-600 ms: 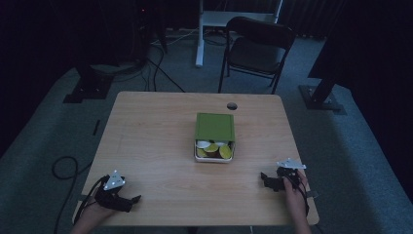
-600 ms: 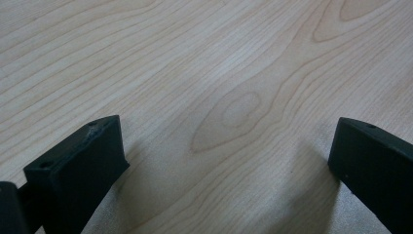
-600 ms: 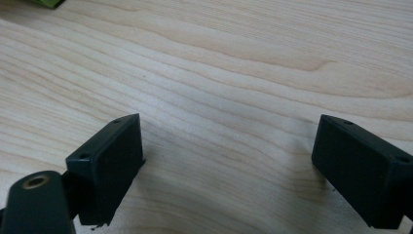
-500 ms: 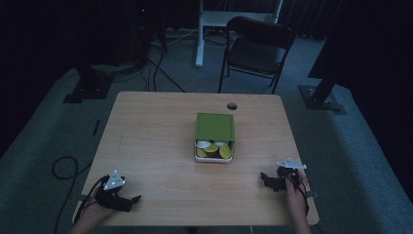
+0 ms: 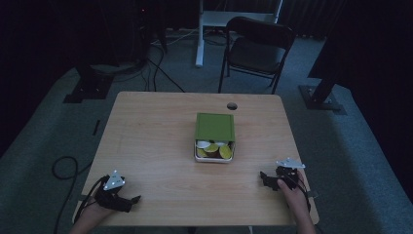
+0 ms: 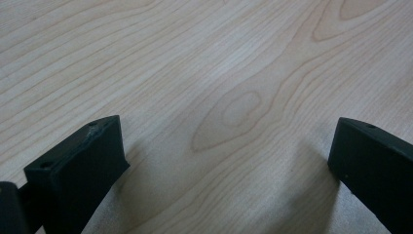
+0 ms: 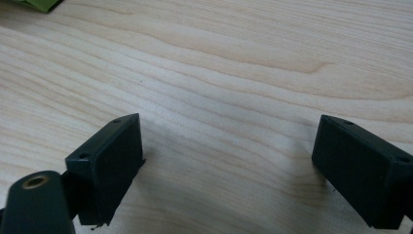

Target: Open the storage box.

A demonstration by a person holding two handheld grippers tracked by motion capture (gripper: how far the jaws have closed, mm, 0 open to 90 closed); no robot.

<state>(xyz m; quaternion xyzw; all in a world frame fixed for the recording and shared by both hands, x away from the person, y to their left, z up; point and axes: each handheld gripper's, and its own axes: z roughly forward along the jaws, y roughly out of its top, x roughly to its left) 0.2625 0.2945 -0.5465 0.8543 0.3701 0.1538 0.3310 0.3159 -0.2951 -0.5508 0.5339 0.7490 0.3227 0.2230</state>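
A small white box (image 5: 214, 157) with a green lid (image 5: 215, 126) slid partly back sits at the table's middle; round yellow-green, white and brown pieces (image 5: 213, 148) show in its open front part. My left gripper (image 5: 130, 200) rests near the table's front left corner, held by a hand, its jaws wide apart over bare wood (image 6: 229, 151). My right gripper (image 5: 265, 178) rests near the front right, also open, with nothing between its jaws (image 7: 229, 146). A green corner of the lid (image 7: 41, 4) shows at the top left of the right gripper view.
The wooden table (image 5: 156, 131) has a round cable hole (image 5: 232, 106) at its far edge. A folding chair (image 5: 258, 48) stands behind the table, with stand bases (image 5: 321, 100) and cables (image 5: 63, 168) on the grey floor around it.
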